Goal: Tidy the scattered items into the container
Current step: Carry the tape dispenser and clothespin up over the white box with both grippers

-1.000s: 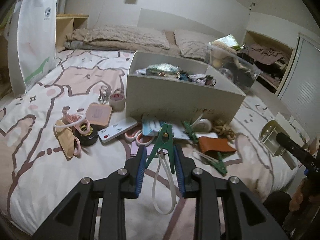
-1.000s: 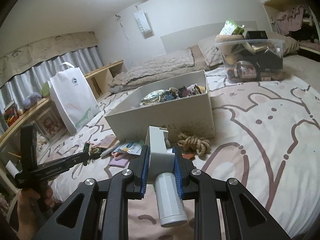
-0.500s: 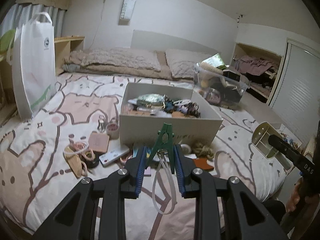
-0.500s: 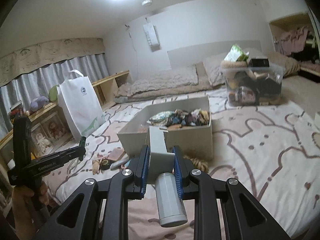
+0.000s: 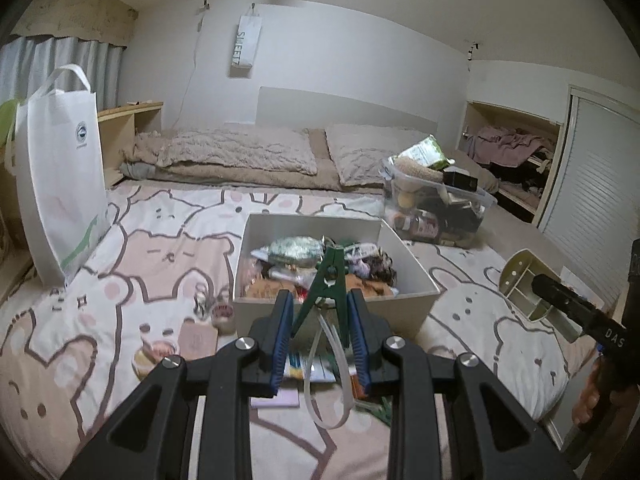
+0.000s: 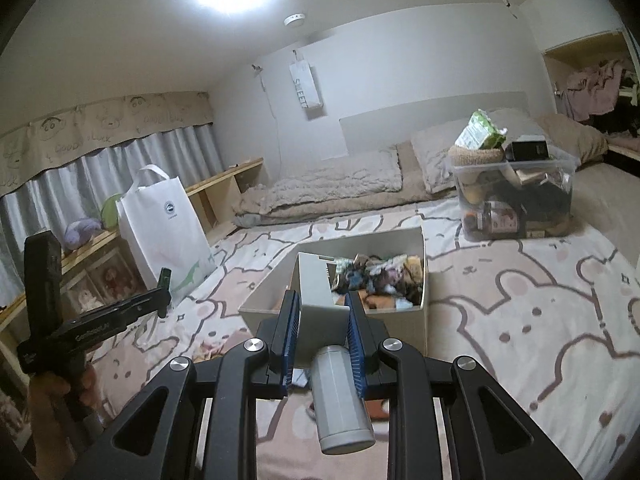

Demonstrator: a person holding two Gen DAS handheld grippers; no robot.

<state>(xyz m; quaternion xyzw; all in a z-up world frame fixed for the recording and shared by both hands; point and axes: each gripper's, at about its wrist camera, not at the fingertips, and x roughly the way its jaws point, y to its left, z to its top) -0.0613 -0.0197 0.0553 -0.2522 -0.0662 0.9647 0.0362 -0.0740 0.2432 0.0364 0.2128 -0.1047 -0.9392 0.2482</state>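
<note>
Left gripper (image 5: 320,334): blue pads clamped on the splayed handles of a green clip (image 5: 327,284), tip pointing away from the camera toward the far wall; a loop of clear tubing (image 5: 332,376) hangs below the clip between the fingers. The clip is off the bed, seen in front of the near wall of the white box (image 5: 404,304).

Right gripper (image 6: 322,334): pads pressed together on a grey-white device (image 6: 320,300) with a cylindrical handle (image 6: 340,400) sticking back toward the camera (what kind of device, I cannot tell). It is also held clear of the bedspread, just near of the white box (image 6: 420,320).

The box sits mid-bed on the bear-print bedspread (image 5: 160,248) and already holds a heap of small items (image 5: 304,252).

Loose items remain on the bedspread left of and in front of the box: a tape roll (image 5: 222,313), a pink card (image 5: 198,340), a lilac pad (image 5: 276,400).

White tote bag (image 5: 60,168) stands far left; clear bin (image 5: 436,208) far right.
</note>
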